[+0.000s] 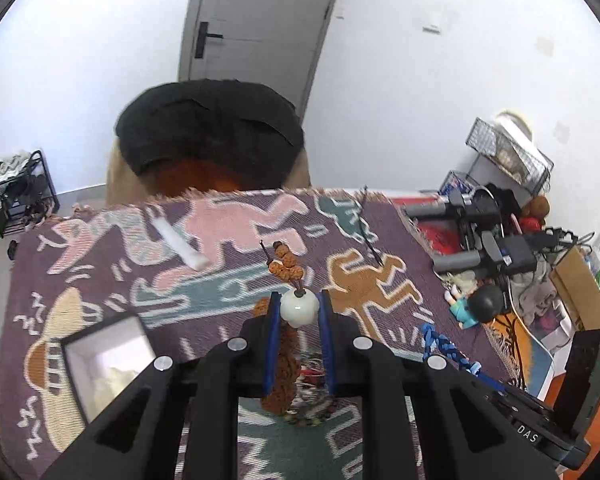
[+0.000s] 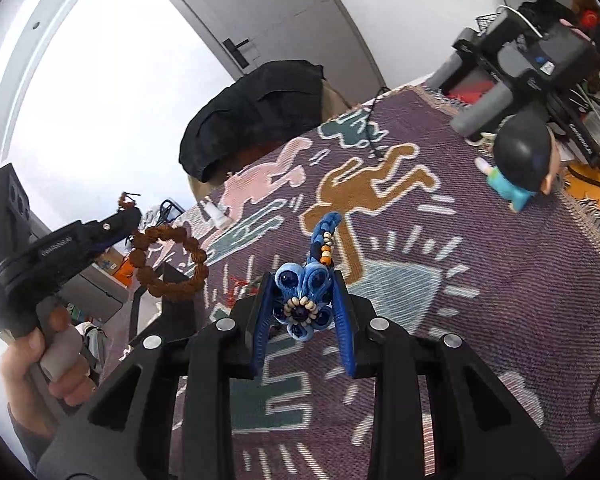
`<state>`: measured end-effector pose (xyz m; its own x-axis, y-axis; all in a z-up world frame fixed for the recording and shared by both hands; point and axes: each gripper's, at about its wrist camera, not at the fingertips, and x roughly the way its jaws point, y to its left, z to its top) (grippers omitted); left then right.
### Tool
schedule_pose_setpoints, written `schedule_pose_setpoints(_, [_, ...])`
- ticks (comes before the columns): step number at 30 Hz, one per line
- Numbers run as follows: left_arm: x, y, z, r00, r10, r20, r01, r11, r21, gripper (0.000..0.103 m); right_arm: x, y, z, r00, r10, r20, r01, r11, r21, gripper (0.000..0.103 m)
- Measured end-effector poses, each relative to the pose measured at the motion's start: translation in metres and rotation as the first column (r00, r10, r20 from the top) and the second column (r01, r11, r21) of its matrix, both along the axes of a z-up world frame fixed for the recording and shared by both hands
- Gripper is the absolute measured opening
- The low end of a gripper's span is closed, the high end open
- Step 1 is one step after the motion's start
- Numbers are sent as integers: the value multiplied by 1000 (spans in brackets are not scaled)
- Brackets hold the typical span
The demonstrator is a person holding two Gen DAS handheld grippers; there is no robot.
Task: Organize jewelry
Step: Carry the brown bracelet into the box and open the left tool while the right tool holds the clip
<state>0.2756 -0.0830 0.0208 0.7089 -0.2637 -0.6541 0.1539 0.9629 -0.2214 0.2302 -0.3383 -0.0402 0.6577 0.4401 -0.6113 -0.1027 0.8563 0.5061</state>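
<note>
You are working in a lived-in room of a home. A grey door (image 1: 256,20) with a black lever handle stands in a plain white wall, and a woven blanket (image 1: 220,248) patterned with cartoon figures covers the desk. Along the desk's right edge you have household clutter: a toy figurine (image 2: 518,164), a wire basket (image 1: 508,152) and tangled cables. A shoe rack (image 1: 18,192) stands on the floor at the left.
</note>
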Motion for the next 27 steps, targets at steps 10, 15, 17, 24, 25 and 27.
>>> schedule_pose_setpoints(10, [-11,67,0,996,86,-6,-86,996,-7,16,1,39,-1,998,56,-5,-56,998,-18,29])
schedule_pose_setpoints(15, [-16,96,-8,991,131,-15,-131,991,-15,16,1,61,-6,996,88,-13,-88,995,-36,29])
schedule_pose_setpoints(17, [-17,109,-9,989,144,-21,-144,989,-32,16,2,67,-8,995,97,-17,-98,994,-40,29])
schedule_pose_setpoints(24, [-26,129,-2,987,159,-11,-159,986,-55,16,4,85,-10,992,121,-21,-122,991,-54,29])
schedule_pose_setpoints(25, [-26,131,-2,987,160,-11,-160,986,-53,16,5,87,-10,992,126,-21,-126,990,-54,29])
schedule_pose_setpoints(27, [-27,134,-4,987,159,-19,-160,986,-56,16,4,92,-11,991,133,-21,-134,989,-55,29])
